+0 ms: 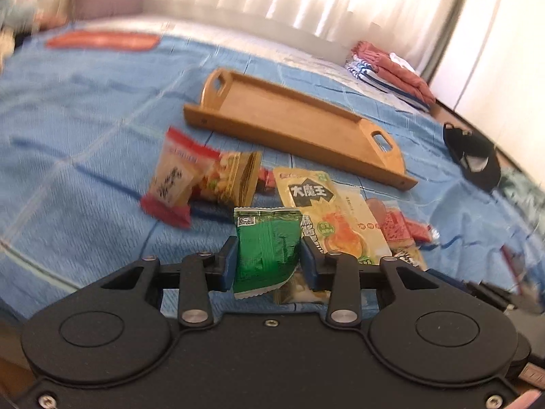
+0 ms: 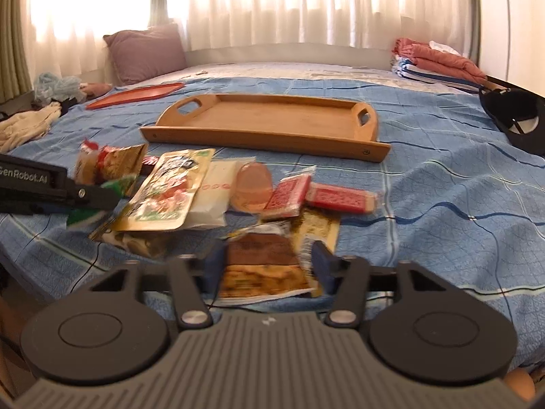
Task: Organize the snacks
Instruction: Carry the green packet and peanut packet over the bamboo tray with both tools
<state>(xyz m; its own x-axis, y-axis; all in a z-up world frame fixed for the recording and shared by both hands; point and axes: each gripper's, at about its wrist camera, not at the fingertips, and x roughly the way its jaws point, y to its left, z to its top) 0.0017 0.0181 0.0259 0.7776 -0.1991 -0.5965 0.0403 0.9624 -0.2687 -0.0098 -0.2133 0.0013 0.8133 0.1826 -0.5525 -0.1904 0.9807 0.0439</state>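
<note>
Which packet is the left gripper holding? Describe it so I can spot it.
On the blue bedspread, in front of the wooden tray, snack packets lie in a loose heap. At the heap's near edge, the left gripper is shut on a green foil packet. It is the only plain green one; its neighbours are yellow, red or clear.

On the bed, the wooden tray lies behind the heap of snack packets. Behind the tray to the left lies a flat lid; a pillow sits farther back. Folded towels are stacked at back right.
</note>
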